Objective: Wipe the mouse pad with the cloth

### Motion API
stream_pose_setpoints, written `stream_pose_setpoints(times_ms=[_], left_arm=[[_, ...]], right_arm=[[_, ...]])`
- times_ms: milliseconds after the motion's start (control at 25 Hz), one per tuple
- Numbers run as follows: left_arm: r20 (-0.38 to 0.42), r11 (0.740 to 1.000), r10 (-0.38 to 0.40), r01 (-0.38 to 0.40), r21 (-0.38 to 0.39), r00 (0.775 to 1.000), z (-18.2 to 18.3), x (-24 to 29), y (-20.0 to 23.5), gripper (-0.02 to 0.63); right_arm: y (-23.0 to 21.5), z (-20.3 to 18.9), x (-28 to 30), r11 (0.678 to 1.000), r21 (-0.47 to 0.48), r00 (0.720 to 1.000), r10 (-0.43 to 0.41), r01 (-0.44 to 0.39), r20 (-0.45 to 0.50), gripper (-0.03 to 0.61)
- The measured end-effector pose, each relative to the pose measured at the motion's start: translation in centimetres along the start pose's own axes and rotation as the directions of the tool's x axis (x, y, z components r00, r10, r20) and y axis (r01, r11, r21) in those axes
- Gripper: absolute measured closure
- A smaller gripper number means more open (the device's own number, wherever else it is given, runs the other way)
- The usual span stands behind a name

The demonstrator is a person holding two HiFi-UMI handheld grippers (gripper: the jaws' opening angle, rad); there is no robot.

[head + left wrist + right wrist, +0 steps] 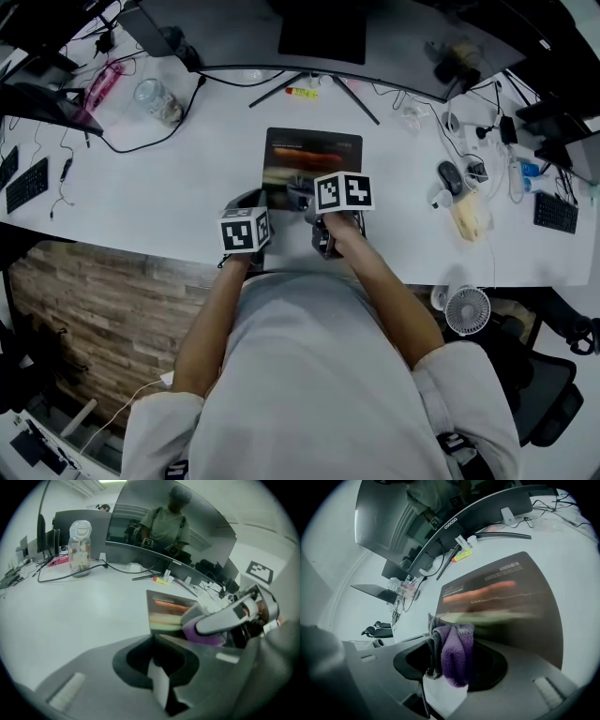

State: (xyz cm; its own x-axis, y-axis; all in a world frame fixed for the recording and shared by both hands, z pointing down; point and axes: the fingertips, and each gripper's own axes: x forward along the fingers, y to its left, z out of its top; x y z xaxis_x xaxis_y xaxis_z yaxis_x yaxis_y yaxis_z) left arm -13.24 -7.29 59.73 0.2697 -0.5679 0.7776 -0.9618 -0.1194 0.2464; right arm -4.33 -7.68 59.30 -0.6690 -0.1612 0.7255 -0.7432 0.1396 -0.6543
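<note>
Glass jar (157, 101): upright at the far left of the white desk (141, 202), with a lid on top.
Black cable (142, 145): loops over the desk just in front of the jar.
Left gripper (158, 667): jaws pressed together with nothing between them, held low over the desk just left of the mouse pad's near edge.
Mouse pad (314, 155): dark rectangle with an orange streak printed across it, lying flat on the desk centre, in front of the splayed legs of the curved monitor (319, 33).
Cloth (452, 653): purple and grey, bunched in folds, pinched between the right gripper's jaws at the pad's near edge; contact with the pad cannot be made out.
Right gripper (440, 686): close beside the left one, jaws clamped on the cloth, pointing along the pad toward the monitor.
Computer mouse (450, 176): on the desk well right of the pad, among cables.
Small fan (466, 309): white, past the desk's near edge on the right.
</note>
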Motion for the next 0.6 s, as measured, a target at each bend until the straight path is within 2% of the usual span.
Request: stream_pose_setpoints(times_ms=[600], left_arm=[[0.004, 1.0, 0.003, -0.003, 0.002, 1.0, 0.0, 0.0, -0.1, 0.614]], right_arm=[[-2.8, -0.2, -2.5, 1.0, 0.027, 1.0, -0.013, 0.012, 0.012, 0.365]])
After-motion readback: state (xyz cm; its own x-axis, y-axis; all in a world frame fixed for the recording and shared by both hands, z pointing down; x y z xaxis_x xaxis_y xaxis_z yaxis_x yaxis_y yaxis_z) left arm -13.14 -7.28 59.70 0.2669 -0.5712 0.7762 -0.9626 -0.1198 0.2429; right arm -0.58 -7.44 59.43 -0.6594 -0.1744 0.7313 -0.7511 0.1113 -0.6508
